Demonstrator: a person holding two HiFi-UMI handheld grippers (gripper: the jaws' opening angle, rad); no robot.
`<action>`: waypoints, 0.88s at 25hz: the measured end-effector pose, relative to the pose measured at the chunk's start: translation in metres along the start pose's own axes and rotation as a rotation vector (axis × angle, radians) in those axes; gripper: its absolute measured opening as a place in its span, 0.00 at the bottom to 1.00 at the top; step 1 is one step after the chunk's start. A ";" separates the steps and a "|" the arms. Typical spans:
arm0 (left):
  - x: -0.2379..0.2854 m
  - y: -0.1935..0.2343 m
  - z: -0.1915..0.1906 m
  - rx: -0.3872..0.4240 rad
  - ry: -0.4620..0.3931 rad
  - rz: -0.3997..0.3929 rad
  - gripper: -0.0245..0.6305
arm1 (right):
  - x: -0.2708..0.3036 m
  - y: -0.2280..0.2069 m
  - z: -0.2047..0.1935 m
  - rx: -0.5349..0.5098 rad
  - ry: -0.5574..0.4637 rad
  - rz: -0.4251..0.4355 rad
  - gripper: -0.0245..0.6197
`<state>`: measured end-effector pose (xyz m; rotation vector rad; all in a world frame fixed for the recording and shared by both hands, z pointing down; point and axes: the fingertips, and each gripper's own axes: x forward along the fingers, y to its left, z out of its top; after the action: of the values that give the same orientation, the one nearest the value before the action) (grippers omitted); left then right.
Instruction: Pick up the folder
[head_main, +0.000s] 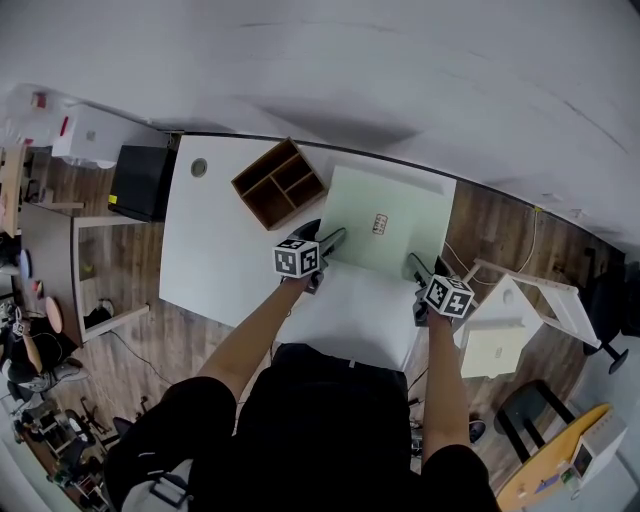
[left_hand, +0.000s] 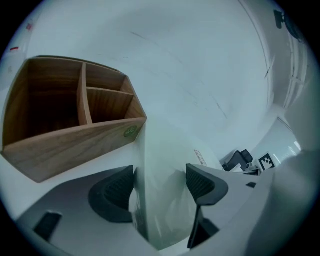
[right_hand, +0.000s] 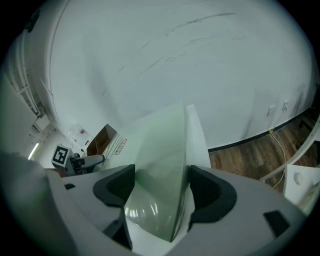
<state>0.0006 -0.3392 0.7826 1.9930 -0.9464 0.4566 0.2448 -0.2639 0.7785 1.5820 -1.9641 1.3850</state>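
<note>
A white surface (head_main: 215, 255) stands against a pale wall, with wood flooring on either side of it. The person leans over its near edge with one pair of tongs in each hand.

The left tongs (left_hand: 160, 185) are released, their dark pads spread wide. The near left corner of the pale green folder (head_main: 385, 215) lies in the gap between them, and the pads do not clamp it. The right tongs (right_hand: 161, 187) are also spread wide. The folder's near right corner sits between their pads, and nothing presses on it there either. Each pair of tongs carries its marker cube and points forward and down at the folder's near edge.

The folder lies across the right part of the surface, with a small printed label (head_main: 379, 223) near its middle. Just beside its far left corner stands an open wooden organizer (head_main: 279, 183) with several compartments, set at an angle to it. Further out, a black cabinet (head_main: 140, 182) stands on the floor to the left of the surface. A low white table (head_main: 520, 320) stands to its right.
</note>
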 end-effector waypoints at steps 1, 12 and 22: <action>-0.001 -0.001 0.001 0.008 -0.001 0.010 0.55 | -0.001 0.001 0.000 -0.004 -0.008 -0.003 0.55; -0.035 -0.029 0.018 0.116 -0.077 0.048 0.53 | -0.037 0.020 0.002 -0.013 -0.127 -0.013 0.55; -0.086 -0.078 0.015 0.104 -0.196 0.088 0.52 | -0.094 0.035 0.013 -0.080 -0.221 0.048 0.55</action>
<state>0.0043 -0.2867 0.6785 2.1246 -1.1558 0.3703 0.2538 -0.2183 0.6888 1.7252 -2.1655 1.1750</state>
